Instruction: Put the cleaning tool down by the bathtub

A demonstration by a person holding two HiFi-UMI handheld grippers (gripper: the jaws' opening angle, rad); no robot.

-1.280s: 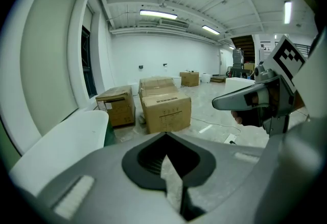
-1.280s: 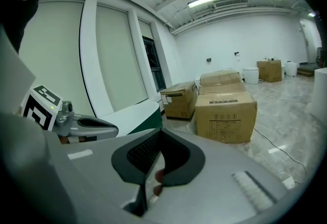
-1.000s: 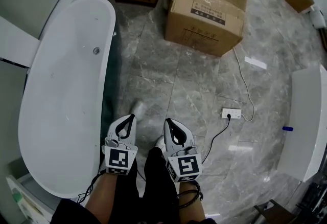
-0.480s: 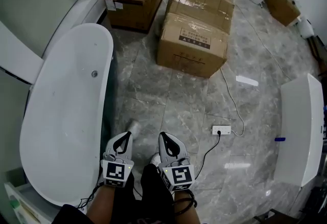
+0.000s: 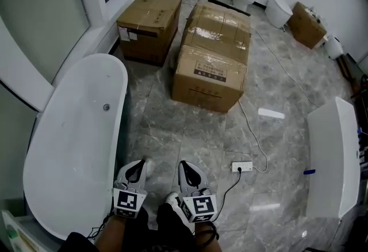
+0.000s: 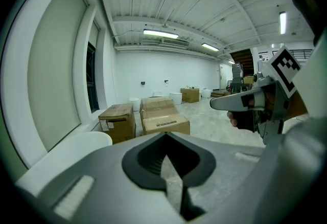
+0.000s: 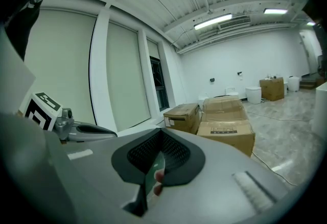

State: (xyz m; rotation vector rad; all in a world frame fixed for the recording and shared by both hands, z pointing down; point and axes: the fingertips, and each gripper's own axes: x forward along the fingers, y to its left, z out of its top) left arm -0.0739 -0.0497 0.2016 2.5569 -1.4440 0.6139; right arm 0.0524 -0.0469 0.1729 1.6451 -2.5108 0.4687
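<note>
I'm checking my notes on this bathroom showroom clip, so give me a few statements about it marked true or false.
The bathtub lies left of the left gripper. True.
The power strip lies inside the bathtub. False: it lies on the floor, right of the right gripper.
The left gripper's fingers are spread wide. False: they are together.
Cardboard boxes stand on the floor ahead. True.

The bathtub (image 5: pixel 75 147) was white, the floor (image 5: pixel 190 115) grey marble with pale veins, and the cardboard boxes (image 5: pixel 210 67) brown. The left claw (image 5: pixel 138 164) and right claw (image 5: pixel 185 165) were grey with black pads. Their marker cubes (image 5: pixel 129 202) were black-and-white.
</note>
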